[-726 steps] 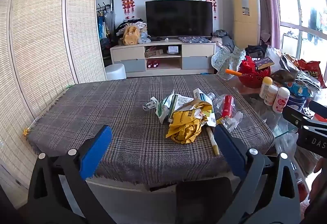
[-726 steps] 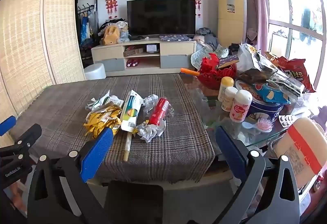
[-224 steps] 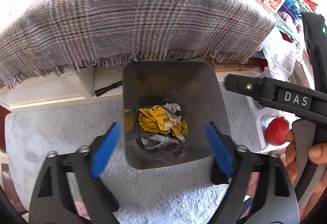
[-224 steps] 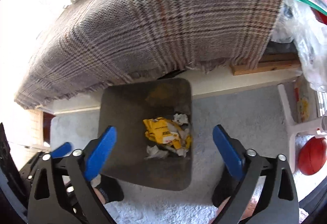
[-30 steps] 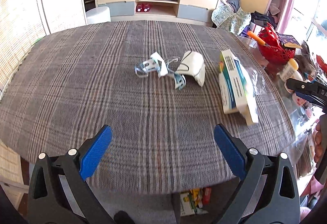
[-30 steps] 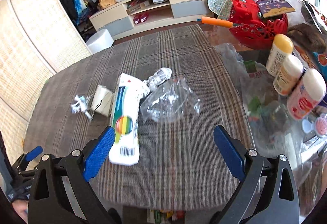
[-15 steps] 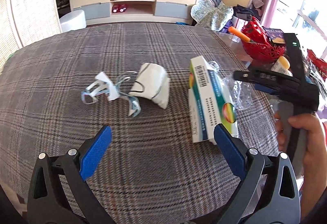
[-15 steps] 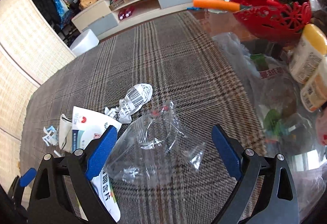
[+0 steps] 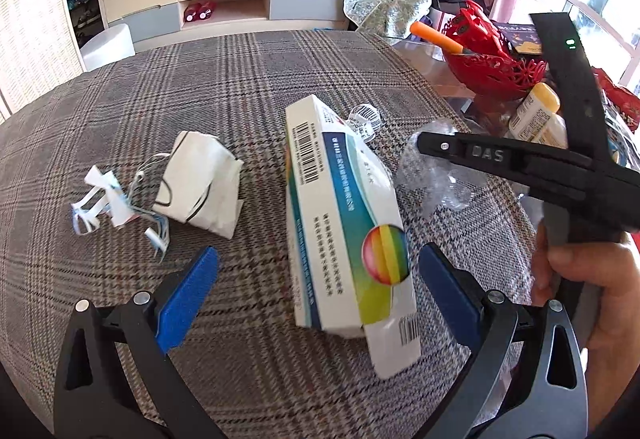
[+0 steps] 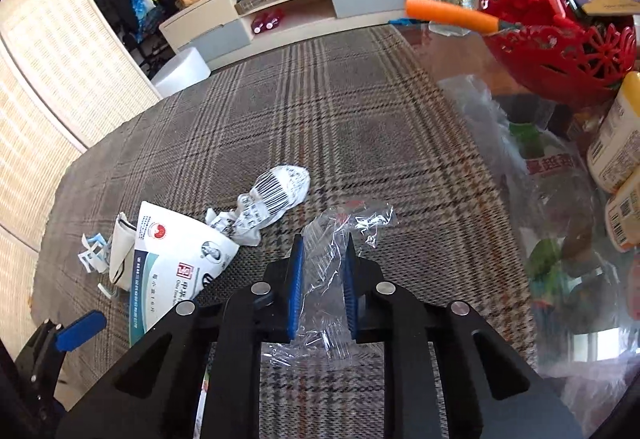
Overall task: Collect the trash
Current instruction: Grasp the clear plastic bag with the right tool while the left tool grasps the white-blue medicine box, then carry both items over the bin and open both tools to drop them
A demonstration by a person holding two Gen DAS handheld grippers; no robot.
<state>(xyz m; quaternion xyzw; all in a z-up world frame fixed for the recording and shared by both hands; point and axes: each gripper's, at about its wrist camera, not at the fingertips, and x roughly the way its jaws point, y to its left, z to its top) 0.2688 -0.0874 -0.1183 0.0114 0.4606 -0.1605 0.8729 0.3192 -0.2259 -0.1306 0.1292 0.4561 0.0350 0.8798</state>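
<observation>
On the plaid tablecloth (image 9: 248, 87) the trash lies in a loose row. Farthest left is a tangle of torn white and blue paper strips (image 9: 106, 201), and touching its right side a crumpled white paper bag (image 9: 200, 185). The left gripper (image 9: 316, 289) hangs just above the cloth with its blue pads (image 9: 188, 297) spread wide, gripping nothing; the near end of the white and teal carton (image 9: 344, 223) lies between them, with clear space on either side, so neither pad touches it. The carton bears a barcode at its far end and a rainbow ball near the front, and its torn flap points toward the camera. Beyond its far end sits a crumpled printed wrapper (image 10: 272, 195), white with a barcode. Just right of the carton lies the clear plastic wrapper (image 10: 332, 275), crinkled and see-through. The right gripper (image 10: 322, 289) is down on it, held by a hand (image 9: 592, 287) at the right edge of the left wrist view; its jaws are closing, now only a narrow gap apart, and the film is bunched between the blue pads (image 10: 295, 287), which appear to press on it from both sides. Farther right, off the cloth, stand a red openwork basket (image 10: 560, 55) and pale bottles (image 10: 616, 139) on the glass tabletop (image 10: 448, 55).
</observation>
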